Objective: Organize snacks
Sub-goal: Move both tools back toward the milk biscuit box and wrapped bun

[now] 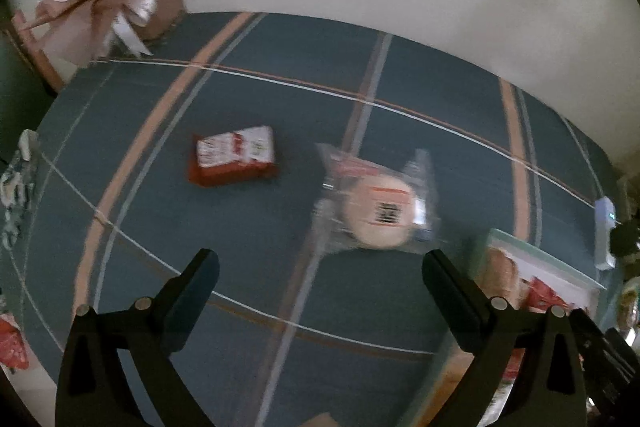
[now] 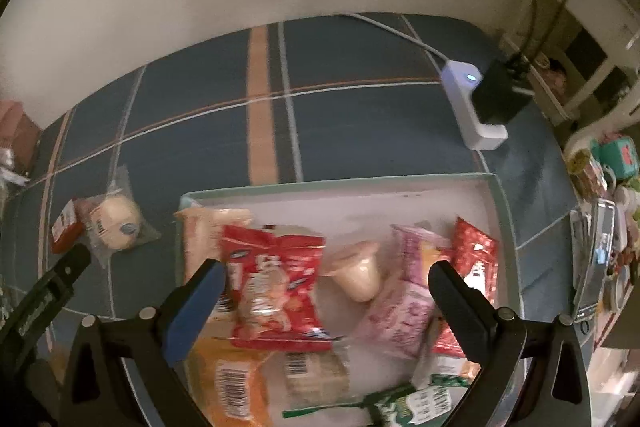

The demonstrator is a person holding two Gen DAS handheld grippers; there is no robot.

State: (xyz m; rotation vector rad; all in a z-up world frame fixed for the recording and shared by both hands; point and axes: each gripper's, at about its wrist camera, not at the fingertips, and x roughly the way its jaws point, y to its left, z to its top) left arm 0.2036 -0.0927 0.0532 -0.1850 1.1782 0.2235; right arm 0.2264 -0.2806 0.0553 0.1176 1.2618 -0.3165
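In the left wrist view, the left claw (image 1: 320,267) points steeply down over the blue plaid-clothed counter (image 1: 248,227), jaws wide with nothing between them. Beyond it lie a red-and-white snack box (image 1: 234,155) and a round pale bun in clear wrap (image 1: 378,211), well apart.

The right wrist view shows the right claw (image 2: 326,281), also wide and empty, tilted down over a pale-green-rimmed white tray (image 2: 340,183) heaped with packets: a red crinkled snack bag (image 2: 276,287), a pink packet (image 2: 404,307), an orange barcoded pack (image 2: 232,383). A white power strip (image 2: 472,107) sits behind.
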